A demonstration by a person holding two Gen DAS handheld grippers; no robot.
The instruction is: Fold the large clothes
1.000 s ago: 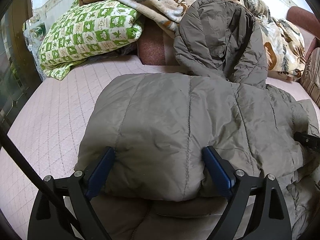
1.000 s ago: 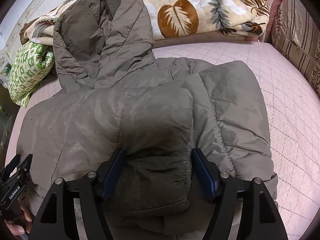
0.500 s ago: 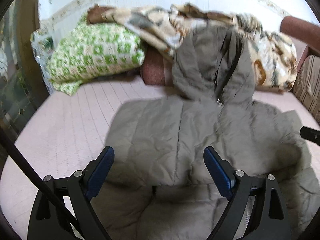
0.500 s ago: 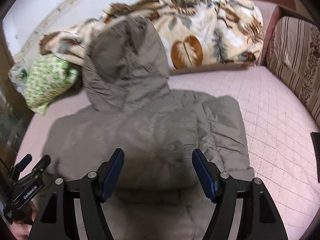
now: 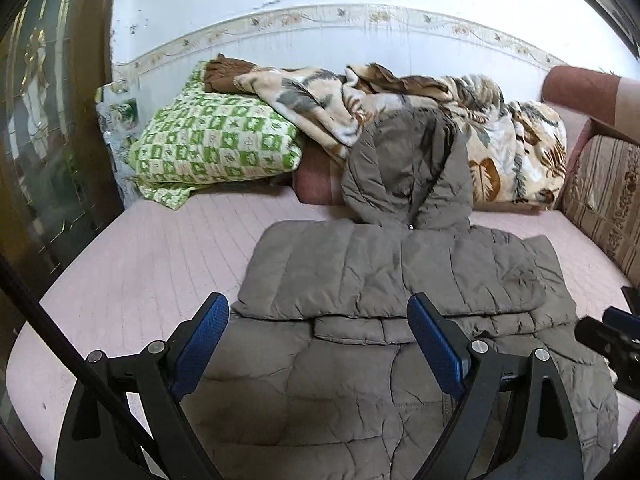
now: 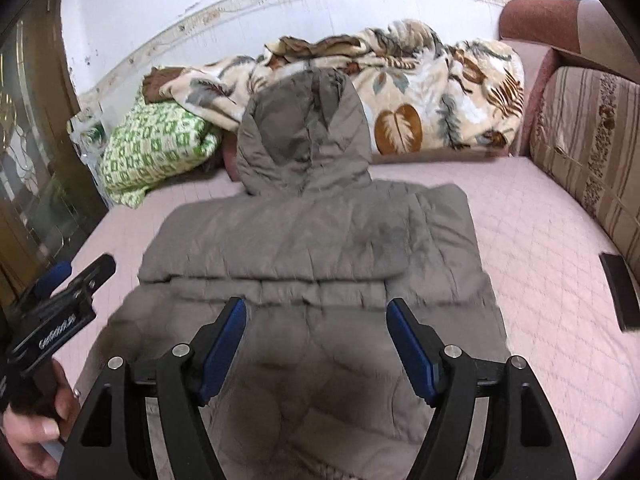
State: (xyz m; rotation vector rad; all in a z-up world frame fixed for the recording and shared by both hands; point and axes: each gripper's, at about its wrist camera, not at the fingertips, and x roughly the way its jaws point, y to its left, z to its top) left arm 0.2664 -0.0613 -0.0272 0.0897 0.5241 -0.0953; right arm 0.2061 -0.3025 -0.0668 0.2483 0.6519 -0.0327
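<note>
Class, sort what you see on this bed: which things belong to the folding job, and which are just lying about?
Part of the job:
- grey hooded jacket
- left gripper
- right gripper, jaws opening, nothing gripped

Lying about:
- green checked pillow
- leaf-print blanket
- striped cushion
- dark flat object

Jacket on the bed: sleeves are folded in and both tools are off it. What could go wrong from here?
1. The padded jacket is puffy; the folded-in sleeves may spring back open, since neither the left tool nor the right tool, jaws opening, holds them.
2. The hood leans on the leaf-print blanket; folding may drag it.
3. A dark flat object lies on the pink cover nearby and could get swept.
</note>
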